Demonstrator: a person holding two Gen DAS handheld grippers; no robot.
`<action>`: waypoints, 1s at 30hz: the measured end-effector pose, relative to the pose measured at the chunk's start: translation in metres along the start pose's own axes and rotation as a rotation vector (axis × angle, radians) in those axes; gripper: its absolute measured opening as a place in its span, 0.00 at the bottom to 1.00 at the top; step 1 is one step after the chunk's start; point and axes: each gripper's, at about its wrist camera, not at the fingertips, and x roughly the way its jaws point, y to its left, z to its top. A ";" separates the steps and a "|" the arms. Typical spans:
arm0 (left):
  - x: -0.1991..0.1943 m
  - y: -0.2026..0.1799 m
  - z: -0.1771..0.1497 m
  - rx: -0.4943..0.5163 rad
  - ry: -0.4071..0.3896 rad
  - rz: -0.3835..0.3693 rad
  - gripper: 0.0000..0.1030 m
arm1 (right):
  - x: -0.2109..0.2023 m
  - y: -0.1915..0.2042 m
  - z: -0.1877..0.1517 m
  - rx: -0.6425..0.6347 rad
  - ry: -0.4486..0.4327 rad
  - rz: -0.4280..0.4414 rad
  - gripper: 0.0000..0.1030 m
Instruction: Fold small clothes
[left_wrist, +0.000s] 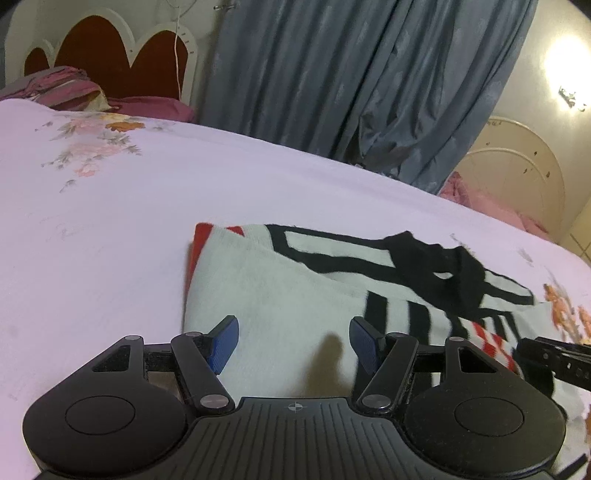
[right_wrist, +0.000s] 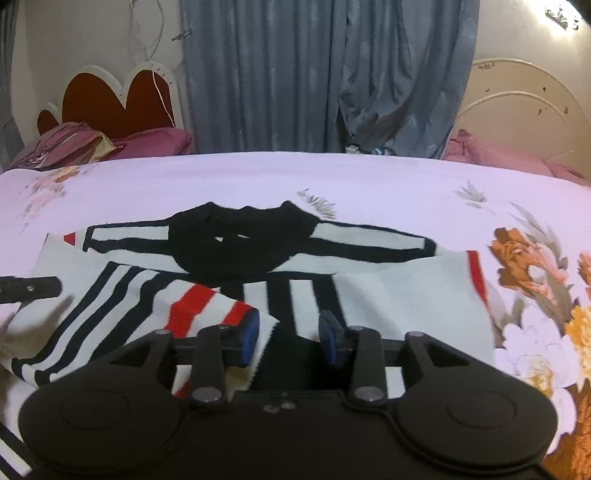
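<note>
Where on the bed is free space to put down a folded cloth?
The widest bare patch of bedsheet lies on the sweater's left side, stretching toward the maroon pillows. A narrower bare strip runs between the sweater's black collar and the bed's far edge by the curtain. Near both grippers the sweater itself crowds the space.
</note>
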 end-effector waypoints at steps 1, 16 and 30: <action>0.004 0.000 0.001 0.007 0.000 0.005 0.63 | 0.003 0.002 -0.001 -0.004 0.005 0.005 0.33; 0.003 -0.003 0.006 0.038 -0.026 0.024 0.63 | 0.003 -0.011 -0.008 -0.030 0.015 -0.047 0.39; -0.050 -0.027 -0.065 0.116 0.036 -0.049 0.63 | -0.014 0.015 -0.042 -0.081 0.049 0.005 0.45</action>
